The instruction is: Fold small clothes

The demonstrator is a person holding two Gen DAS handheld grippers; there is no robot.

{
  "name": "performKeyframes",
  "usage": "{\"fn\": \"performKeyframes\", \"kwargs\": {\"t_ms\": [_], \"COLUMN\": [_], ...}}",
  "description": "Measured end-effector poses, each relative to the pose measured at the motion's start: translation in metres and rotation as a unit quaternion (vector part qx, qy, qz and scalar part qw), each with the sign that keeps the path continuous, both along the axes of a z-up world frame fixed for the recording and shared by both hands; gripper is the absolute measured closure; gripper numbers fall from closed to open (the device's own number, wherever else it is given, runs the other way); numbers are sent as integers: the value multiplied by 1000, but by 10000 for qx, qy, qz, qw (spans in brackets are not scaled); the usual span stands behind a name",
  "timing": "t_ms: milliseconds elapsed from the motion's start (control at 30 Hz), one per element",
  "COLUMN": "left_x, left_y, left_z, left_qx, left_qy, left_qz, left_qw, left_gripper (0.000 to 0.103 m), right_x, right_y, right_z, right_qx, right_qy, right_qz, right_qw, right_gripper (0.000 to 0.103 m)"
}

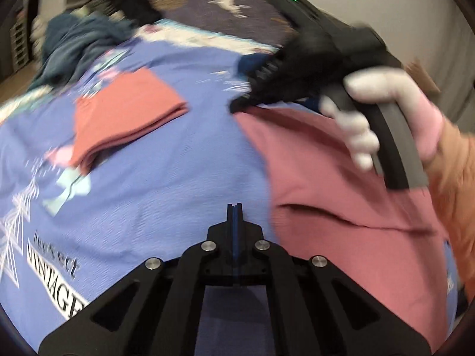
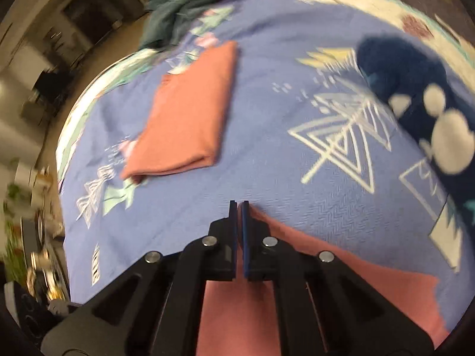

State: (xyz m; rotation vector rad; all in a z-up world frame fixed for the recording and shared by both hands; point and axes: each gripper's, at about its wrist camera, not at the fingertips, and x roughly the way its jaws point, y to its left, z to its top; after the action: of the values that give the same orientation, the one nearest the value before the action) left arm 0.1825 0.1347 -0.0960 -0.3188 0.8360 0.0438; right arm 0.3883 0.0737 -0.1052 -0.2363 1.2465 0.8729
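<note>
A pink garment (image 1: 341, 195) lies spread on the blue printed bedspread (image 1: 166, 178), at the right in the left wrist view. My right gripper (image 1: 237, 105) is shut on its far corner; in the right wrist view that gripper (image 2: 239, 204) pinches the pink cloth (image 2: 341, 273), which trails below it. My left gripper (image 1: 234, 207) is shut with nothing seen between its fingers, above the bedspread just left of the garment. A folded pink garment (image 1: 124, 109) lies further left and also shows in the right wrist view (image 2: 190, 112).
A heap of teal clothes (image 1: 80, 47) lies at the bed's far left. A navy garment with white blobs (image 2: 424, 109) lies at the right. A dark patterned blanket (image 1: 213, 3) covers the far side. The bed's left edge (image 2: 68, 136) drops to the room floor.
</note>
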Motion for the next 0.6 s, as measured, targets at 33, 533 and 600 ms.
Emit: {"fn": "performKeyframes", "kwargs": {"t_ms": [33,533,600], "left_x": [0,10,30], "left_y": [3,-41,-54], "left_z": [-1,30,2], "left_qx": [-77,21,879], "left_qy": [6,-716,60], "left_qz": [15,-1408,-1110], "left_qw": [10000,9874,9899], "left_gripper": [103,85,83], "right_x": [0,-127,-137], "right_y": [-4,-251,-287], "right_z": [0,50,30], "right_qx": [180,1049,596], "right_qy": [3,-467,-567], "right_qz": [-22,-1921,-2542], "right_qw": [9998,9746,9637], "right_gripper": [96,65,65]}}
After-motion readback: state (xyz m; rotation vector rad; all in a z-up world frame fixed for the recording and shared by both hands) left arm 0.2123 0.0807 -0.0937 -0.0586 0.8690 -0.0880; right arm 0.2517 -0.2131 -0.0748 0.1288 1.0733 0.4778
